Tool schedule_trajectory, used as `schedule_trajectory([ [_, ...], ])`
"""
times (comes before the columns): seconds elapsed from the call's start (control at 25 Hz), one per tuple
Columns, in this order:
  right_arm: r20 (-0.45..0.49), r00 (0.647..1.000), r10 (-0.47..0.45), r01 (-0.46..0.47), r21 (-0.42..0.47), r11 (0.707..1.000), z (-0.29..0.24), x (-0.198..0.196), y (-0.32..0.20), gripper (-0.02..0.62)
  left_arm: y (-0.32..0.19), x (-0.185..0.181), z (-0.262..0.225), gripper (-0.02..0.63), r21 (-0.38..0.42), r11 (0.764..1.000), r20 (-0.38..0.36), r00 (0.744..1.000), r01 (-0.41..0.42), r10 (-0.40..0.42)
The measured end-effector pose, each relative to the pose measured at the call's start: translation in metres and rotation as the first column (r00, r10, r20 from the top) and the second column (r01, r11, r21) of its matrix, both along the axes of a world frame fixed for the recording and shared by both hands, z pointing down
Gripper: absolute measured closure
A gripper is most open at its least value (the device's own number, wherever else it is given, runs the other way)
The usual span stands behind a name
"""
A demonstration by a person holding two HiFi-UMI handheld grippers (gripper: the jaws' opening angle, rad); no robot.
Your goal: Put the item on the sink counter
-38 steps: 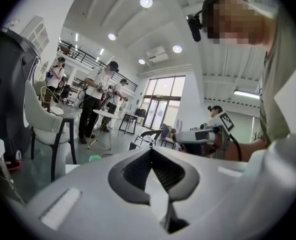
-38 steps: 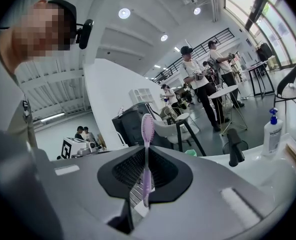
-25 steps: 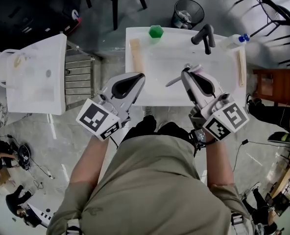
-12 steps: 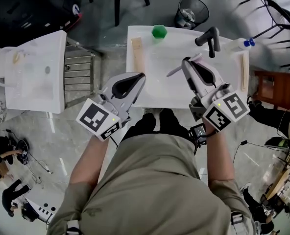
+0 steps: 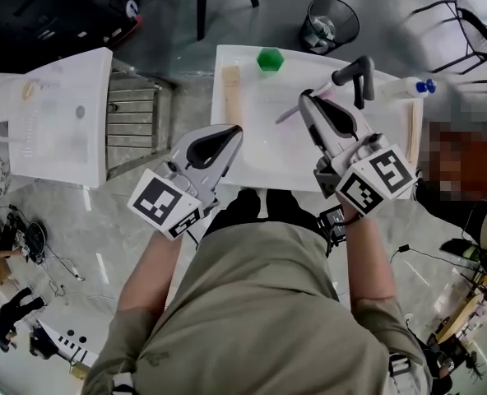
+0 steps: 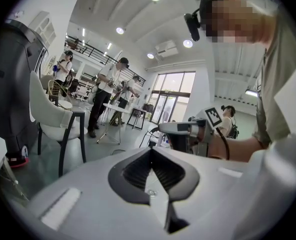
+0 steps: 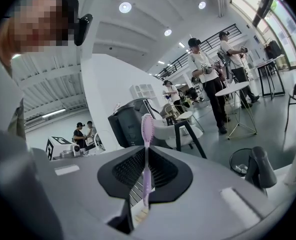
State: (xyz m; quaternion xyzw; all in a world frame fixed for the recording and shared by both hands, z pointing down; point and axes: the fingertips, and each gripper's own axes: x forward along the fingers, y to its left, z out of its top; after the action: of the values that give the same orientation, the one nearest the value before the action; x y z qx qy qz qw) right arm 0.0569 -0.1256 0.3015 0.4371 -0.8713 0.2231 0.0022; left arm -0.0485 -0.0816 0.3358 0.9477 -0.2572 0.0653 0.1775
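The right gripper (image 5: 306, 99) is clamped on a lilac toothbrush (image 7: 146, 154), holding it crosswise by its thin handle above the sink (image 5: 260, 151), near the faucet (image 5: 354, 74). The likeliest trouble, I judge, is the brush pivoting in the jaws or rolling once let go. The grip is on a narrow stem, and a release over the bowl rather than a flat ledge would send the brush sliding to the bottom (the bowl takes up most of the top). A swing to the right could also knock the brush's end against the faucet just beside it. The left gripper (image 5: 234, 130) is closed on nothing and hovers at the sink's near-left edge, out of the way. A wooden strip (image 5: 231, 89) lies on the left ledge and another on the right, a green block (image 5: 269, 58) sits at the back, and a bottle (image 5: 408, 85) lies past the faucet. These narrow the free spots for setting down.
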Motion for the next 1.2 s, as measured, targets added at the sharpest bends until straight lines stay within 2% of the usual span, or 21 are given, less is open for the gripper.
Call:
schedule_trajectory([
  [0.52, -0.024, 0.998, -0.050, 0.050, 0.015, 0.999, 0.008, -0.002, -0.051, 0.563, -0.013, 0.000, 0.017, 0.600, -0.043, 0.997, 0.011, 0.998, 0.059, -0.058],
  [1.2, -0.069, 0.996, -0.048, 0.050, 0.030, 0.998, 0.026, -0.004, -0.099, 0.563, -0.030, -0.007, 0.030, 0.600, -0.077, 0.992, 0.018, 0.995, 0.097, -0.096],
])
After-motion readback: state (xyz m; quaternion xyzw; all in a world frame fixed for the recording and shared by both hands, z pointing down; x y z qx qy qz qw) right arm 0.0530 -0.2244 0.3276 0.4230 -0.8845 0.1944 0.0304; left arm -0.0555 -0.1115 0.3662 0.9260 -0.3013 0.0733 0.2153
